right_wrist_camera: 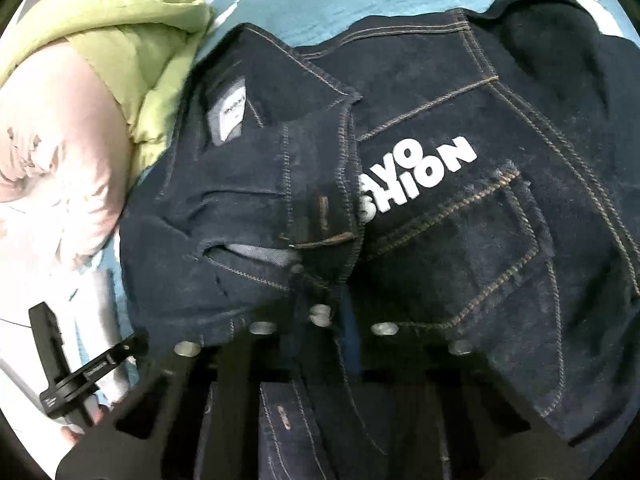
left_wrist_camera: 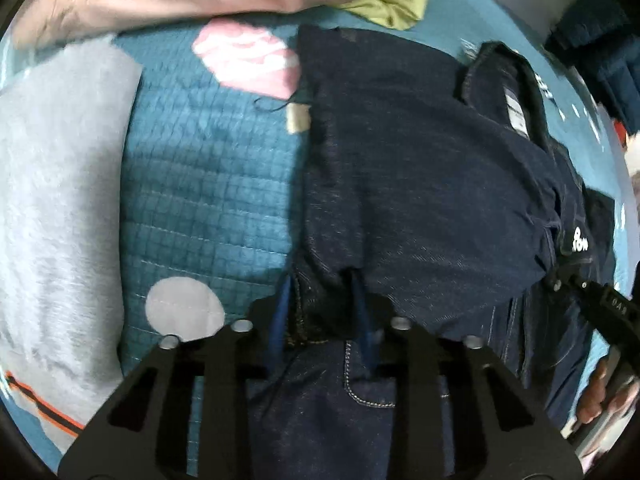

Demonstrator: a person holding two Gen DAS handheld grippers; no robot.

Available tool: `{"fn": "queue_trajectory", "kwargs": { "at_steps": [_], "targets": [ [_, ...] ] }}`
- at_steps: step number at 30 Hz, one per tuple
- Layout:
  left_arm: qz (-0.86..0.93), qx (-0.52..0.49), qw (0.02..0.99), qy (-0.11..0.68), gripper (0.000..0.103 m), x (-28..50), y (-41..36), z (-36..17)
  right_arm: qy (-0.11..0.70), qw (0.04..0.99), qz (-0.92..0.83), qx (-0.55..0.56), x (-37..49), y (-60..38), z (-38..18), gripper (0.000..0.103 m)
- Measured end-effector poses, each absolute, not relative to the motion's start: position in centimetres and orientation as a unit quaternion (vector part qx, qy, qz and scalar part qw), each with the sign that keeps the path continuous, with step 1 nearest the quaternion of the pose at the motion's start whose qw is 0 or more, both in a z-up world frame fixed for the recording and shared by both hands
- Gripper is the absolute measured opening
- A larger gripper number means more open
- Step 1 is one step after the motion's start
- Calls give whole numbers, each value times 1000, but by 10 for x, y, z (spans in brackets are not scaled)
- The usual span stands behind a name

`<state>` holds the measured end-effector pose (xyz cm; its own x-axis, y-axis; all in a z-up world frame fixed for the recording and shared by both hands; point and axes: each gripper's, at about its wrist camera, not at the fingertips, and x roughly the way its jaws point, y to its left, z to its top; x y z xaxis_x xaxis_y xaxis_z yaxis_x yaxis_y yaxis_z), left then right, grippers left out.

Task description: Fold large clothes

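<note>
Both tongs, left (left_wrist_camera: pixel 320 308) and right (right_wrist_camera: pixel 324 320), are pinching the dark blue denim jacket (left_wrist_camera: pixel 420 168) being folded on the teal quilted bed (left_wrist_camera: pixel 208 184); hems should be kept level.

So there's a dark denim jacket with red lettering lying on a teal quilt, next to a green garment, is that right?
Not quite: the lettering on the dark denim jacket is white, not red, as the right wrist view shows. It does lie on the teal quilt, next to the green garment.
</note>
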<state>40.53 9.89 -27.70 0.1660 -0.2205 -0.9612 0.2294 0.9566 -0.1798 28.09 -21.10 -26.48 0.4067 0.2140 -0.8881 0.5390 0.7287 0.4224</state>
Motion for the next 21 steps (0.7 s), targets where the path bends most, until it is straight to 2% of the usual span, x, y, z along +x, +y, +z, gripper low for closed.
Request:
{"fn": "queue_trajectory", "kwargs": {
  "at_steps": [4, 6, 9, 11, 14, 15, 16, 17, 21],
  "targets": [
    [-155, -2, 765, 626, 20, 403, 105, -273, 527, 775, -125, 325, 270, -205, -248, 7],
    [-160, -1, 764, 625, 20, 403, 106, -273, 533, 778, -133, 305, 270, -206, -251, 4],
    [-161, -6, 757, 633, 20, 403, 113, -284, 542, 760, -129, 334, 268, -222, -275, 3],
    [-166, -13, 756, 633, 21, 403, 116, -284, 544, 765, -123, 322, 269, -221, -271, 3],
    [-159, 11, 764, 625, 28, 400, 111, -279, 553, 775, -125, 281, 275, -211, -260, 6],
    [-154, 24, 766, 623, 37, 399, 107, -277, 552, 775, -123, 282, 275, -210, -256, 10],
    [-143, 36, 767, 624, 52, 398, 105, -274, 546, 778, -120, 288, 272, -211, -251, 11],
    [-141, 37, 770, 622, 57, 395, 108, -270, 525, 791, -119, 291, 267, -211, -238, 15],
    [-119, 44, 798, 589, 58, 381, 118, -245, 456, 852, -136, 220, 259, -190, -197, 16]
  ]
}}
